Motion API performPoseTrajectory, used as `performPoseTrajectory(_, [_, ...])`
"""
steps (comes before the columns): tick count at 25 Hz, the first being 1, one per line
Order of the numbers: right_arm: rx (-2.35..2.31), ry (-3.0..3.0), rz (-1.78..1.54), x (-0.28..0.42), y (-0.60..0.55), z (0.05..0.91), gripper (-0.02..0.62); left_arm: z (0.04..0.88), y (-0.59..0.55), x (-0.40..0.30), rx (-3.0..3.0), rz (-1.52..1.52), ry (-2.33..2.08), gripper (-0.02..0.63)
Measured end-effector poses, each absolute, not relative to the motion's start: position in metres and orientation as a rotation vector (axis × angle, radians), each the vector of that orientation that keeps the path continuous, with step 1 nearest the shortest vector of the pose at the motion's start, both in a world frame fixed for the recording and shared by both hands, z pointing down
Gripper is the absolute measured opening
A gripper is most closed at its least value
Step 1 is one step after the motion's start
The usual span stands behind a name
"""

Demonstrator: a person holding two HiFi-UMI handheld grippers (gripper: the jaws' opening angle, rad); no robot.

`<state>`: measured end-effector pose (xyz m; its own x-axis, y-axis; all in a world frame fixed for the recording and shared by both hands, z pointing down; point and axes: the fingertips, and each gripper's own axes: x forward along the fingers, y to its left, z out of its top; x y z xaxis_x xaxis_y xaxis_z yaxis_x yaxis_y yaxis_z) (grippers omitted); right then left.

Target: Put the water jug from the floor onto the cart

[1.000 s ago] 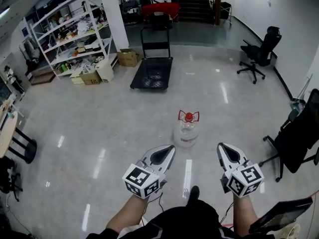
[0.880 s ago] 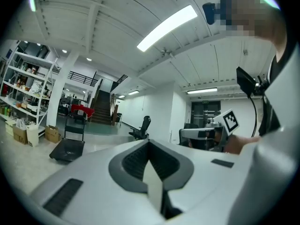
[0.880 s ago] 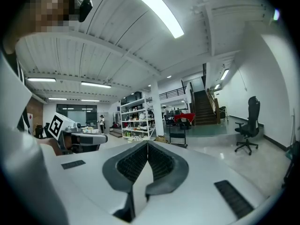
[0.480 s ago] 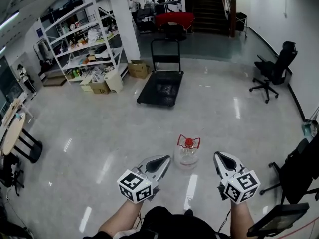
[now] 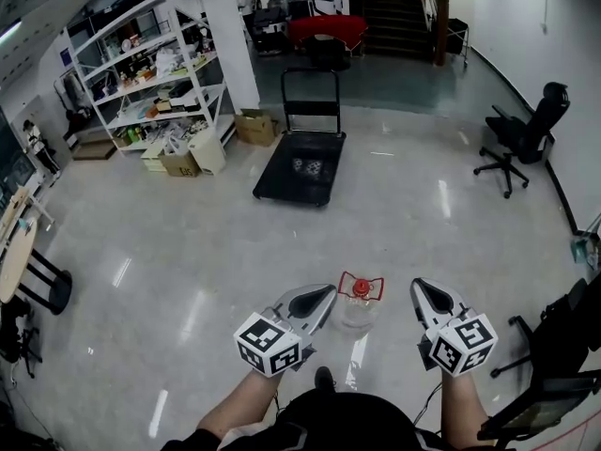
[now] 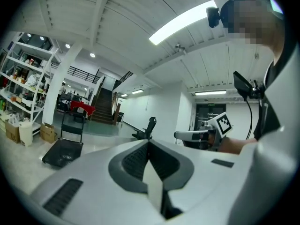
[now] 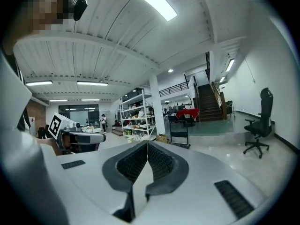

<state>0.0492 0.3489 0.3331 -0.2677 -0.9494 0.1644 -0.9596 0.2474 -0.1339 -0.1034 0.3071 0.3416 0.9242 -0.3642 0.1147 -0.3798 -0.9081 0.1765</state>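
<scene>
Head view: jug (image 5: 358,301) was seen on floor (image 5: 188,242), well apart from cart (image 5: 302,167); left tongs (image 5: 322,296) and right tongs (image 5: 421,290) were held closed, empty.

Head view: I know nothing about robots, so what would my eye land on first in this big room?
Most striking are two white tongs with black-and-white marker cubes low in the picture: the left tongs and the right tongs, both shut and empty. Between them on the glossy floor stands a clear water jug with a red cap. Farther off, a black flat cart sits near cluttered shelves at upper left.
</scene>
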Motion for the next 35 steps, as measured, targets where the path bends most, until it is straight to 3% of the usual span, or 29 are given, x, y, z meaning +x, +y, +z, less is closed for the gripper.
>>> performPoseTrajectory(8, [1.869, -2.387, 0.471, 0.074, 0.265, 0.355, 0.003, 0.367, 0.213, -0.085, 2.803, 0.172, -0.537, 0.000])
performPoseTrajectory(19, [1.841, -2.327, 0.673, 0.164, 0.173, 0.436, 0.003, 0.451, 0.135, -0.015, 2.587, 0.311, -0.513, 0.002])
performPoseTrajectory(30, [1.808, -2.118, 1.002, 0.242, 0.127, 0.604, 0.006, 0.606, 0.068, 0.026, 2.341, 0.482, -0.676, 0.002])
performPoseTrajectory(35, [1.798, -2.002, 1.176, 0.243, 0.126, 0.703, 0.077, 0.717, 0.062, 0.026, 2.218, 0.633, -0.615, 0.065])
